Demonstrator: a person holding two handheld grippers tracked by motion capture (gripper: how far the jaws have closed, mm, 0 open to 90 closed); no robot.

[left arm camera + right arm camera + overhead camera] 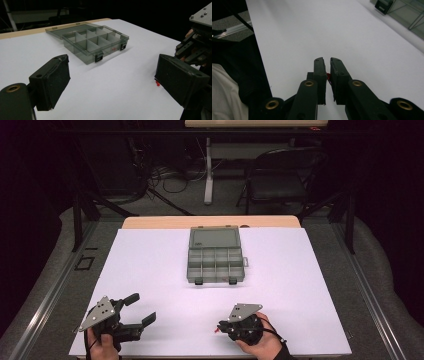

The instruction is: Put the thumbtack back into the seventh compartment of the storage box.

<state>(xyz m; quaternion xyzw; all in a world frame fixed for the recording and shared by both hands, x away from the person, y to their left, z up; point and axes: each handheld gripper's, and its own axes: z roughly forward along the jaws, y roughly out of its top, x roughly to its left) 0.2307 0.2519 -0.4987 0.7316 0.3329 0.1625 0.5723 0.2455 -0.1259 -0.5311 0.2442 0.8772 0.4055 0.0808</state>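
Compartment box (216,261): smoky grey see-thru plastic w/ black latches. Table cover (150,270): plain white, no pattern; light wood edge at far side. Both grippers (139,312) (221,326): black, grey top plates. Tiny red piece (328,75) btwn right jaws.

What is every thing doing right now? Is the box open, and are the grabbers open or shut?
Compartment box: lid open, lying flat behind it.
Left gripper: jaws wide open, holding nothing.
Right gripper: shut on small red piece.
Folding chair: unfolded, standing behind the table.
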